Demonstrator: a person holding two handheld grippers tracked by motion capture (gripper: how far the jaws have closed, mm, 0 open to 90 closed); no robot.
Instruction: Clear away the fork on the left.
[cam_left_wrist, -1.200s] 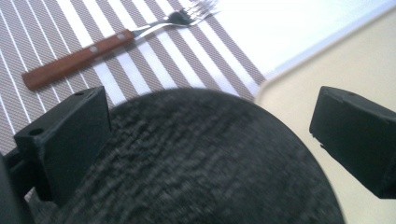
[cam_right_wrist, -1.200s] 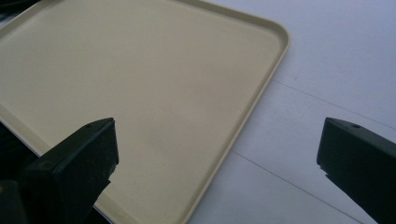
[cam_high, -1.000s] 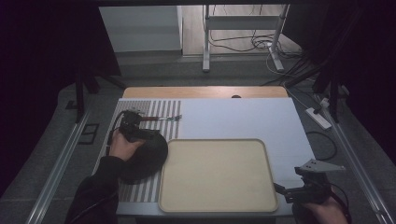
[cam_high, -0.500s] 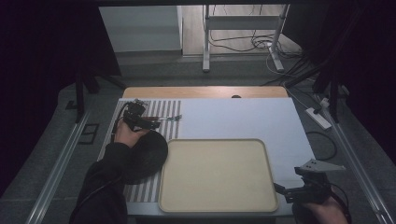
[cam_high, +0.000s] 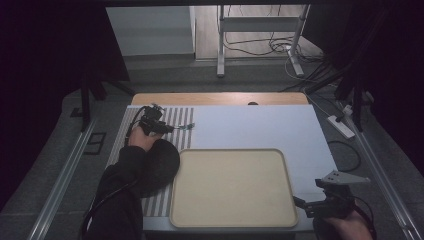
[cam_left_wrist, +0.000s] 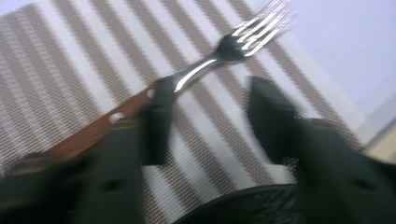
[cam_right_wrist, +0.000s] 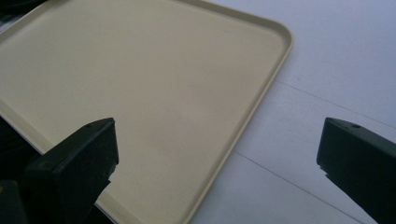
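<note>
- Dim room surrounds a white table (cam_high: 260, 125), with a wooden strip along the far edge and cables on the floor beyond it.
- Striped placemat (cam_high: 177, 120) lies on the table's left part; brown and white stripes run from the near edge to the far edge.
- Beige tray (cam_high: 232, 187) sits at the near centre of the table, just right of the placemat. Its surface is bare.
- Dark round plate (cam_high: 162, 162) rests on the placemat, touching or just beside the tray's left rim; the person's left sleeve covers part of it.
- Fork (cam_left_wrist: 224, 51) lies flat on the placemat beyond the plate. It has a brown wooden handle with rivets and a bright metal neck and head.
- Fork long axis: in the high view it runs left to right across the stripes, with the tines (cam_high: 189, 126) pointing right toward the bare table.
- Left gripper (cam_left_wrist: 210, 116) is over the fork's handle end. Its jaws stand moderately apart; one jaw overlaps the neck and handle junction, the other stands clear of the fork. Contact cannot be determined because the view is blurred.
- Right gripper (cam_right_wrist: 217, 154) is at the table's near right corner, jaws wide apart and holding nothing, straddling the tray's rim and the bare table.
</note>
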